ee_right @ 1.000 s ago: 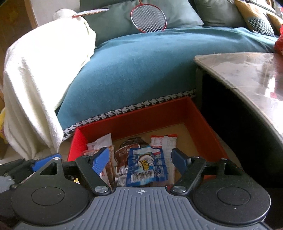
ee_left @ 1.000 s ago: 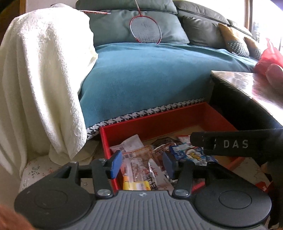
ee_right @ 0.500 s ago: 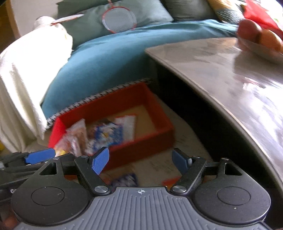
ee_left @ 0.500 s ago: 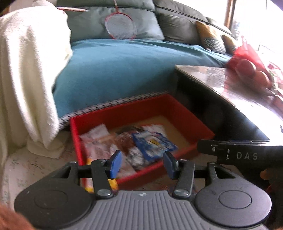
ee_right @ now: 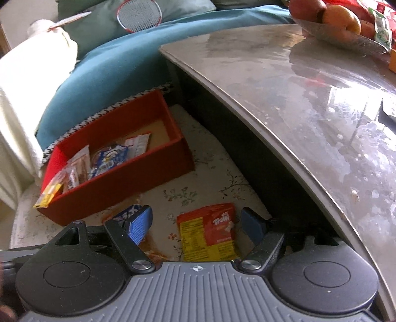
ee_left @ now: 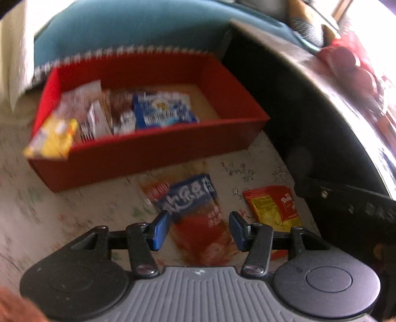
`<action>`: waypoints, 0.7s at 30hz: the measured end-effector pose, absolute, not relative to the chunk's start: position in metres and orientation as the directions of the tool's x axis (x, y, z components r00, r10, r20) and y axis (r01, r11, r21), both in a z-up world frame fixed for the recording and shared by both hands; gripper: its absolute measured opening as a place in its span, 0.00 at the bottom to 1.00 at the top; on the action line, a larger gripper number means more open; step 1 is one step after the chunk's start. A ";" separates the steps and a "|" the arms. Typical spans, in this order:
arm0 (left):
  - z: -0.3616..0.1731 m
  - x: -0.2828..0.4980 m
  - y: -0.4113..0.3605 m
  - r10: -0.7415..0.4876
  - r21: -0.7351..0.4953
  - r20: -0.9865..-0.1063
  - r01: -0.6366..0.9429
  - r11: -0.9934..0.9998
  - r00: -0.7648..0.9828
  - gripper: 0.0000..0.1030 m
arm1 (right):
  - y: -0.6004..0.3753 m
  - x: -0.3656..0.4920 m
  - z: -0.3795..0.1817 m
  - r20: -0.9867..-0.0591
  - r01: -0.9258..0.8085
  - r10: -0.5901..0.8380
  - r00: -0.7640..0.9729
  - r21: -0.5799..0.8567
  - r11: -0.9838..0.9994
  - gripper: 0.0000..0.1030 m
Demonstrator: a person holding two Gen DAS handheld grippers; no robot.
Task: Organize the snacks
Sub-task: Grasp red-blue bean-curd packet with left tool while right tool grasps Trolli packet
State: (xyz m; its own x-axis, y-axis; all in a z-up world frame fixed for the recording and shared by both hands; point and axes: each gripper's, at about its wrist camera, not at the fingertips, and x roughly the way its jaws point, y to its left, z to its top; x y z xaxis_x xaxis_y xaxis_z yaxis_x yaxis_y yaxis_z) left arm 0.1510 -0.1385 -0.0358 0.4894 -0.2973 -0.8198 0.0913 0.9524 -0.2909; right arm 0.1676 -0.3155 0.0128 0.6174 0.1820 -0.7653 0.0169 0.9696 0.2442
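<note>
I'm holding the left gripper (ee_left: 199, 229) wide, empty, over a blue snack packet (ee_left: 188, 195) lying on a red pouch (ee_left: 198, 223), lower centre. Right gripper (ee_right: 196, 225) is also gaping wide, framing a red-and-yellow Trolli bag (ee_right: 208, 232). Red rectangular box (ee_right: 118, 183) of snacks is sitting upper left.

Beyond my work I see a teal sofa cover (ee_right: 116, 67) with a badminton racket (ee_right: 139, 15) on the cushion behind it, a cream towel (ee_right: 22, 81) draped at the left, and a glossy desk (ee_right: 309, 81) carrying a bowl of fruit (ee_right: 339, 22).
</note>
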 end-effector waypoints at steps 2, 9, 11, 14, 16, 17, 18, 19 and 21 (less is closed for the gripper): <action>-0.041 0.154 -0.147 -0.274 -0.282 -0.827 0.059 0.958 0.491 0.44 | -0.318 0.168 0.013 -0.762 0.012 0.211 0.613 0.276 0.961 0.81; -0.056 0.167 -0.161 -0.146 -0.228 -0.854 -0.106 0.968 0.500 0.48 | -0.322 0.171 0.007 -0.765 0.020 0.276 0.582 0.352 0.936 0.81; -0.058 0.167 -0.163 -0.127 -0.202 -0.849 -0.092 0.975 0.513 0.48 | -0.320 0.171 0.004 -0.775 0.010 0.276 0.569 0.342 0.940 0.81; -0.057 0.160 -0.161 -0.141 -0.173 -0.845 -0.014 0.985 0.516 0.43 | -0.317 0.174 -0.004 -0.798 0.022 0.260 0.543 0.324 0.946 0.81; -0.054 0.153 -0.153 -0.153 -0.163 -0.851 0.024 0.986 0.503 0.38 | -0.313 0.177 -0.012 -0.818 0.029 0.244 0.521 0.303 0.953 0.81; -0.052 0.149 -0.148 -0.152 -0.152 -0.854 0.040 0.988 0.497 0.36 | -0.311 0.178 -0.015 -0.828 0.030 0.231 0.511 0.286 0.958 0.81; -0.050 0.144 -0.143 -0.146 -0.135 -0.857 0.057 0.989 0.494 0.34 | -0.307 0.180 -0.019 -0.838 0.029 0.216 0.501 0.265 0.964 0.81; -0.048 0.138 -0.136 -0.145 -0.119 -0.859 0.085 0.989 0.490 0.34 | -0.304 0.182 -0.023 -0.847 0.026 0.203 0.491 0.247 0.969 0.82; -0.047 0.125 -0.125 -0.143 -0.095 -0.867 0.123 0.988 0.477 0.34 | -0.295 0.187 -0.031 -0.864 0.015 0.153 0.480 0.182 0.983 0.83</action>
State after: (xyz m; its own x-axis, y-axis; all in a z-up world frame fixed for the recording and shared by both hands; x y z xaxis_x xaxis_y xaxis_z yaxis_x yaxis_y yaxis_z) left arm 0.1254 -0.1253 -0.0474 0.4774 -0.1430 -0.8670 0.1226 0.9879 -0.0955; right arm 0.1868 -0.2948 -0.0306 0.4802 0.1527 -0.8638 0.0147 0.9832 0.1820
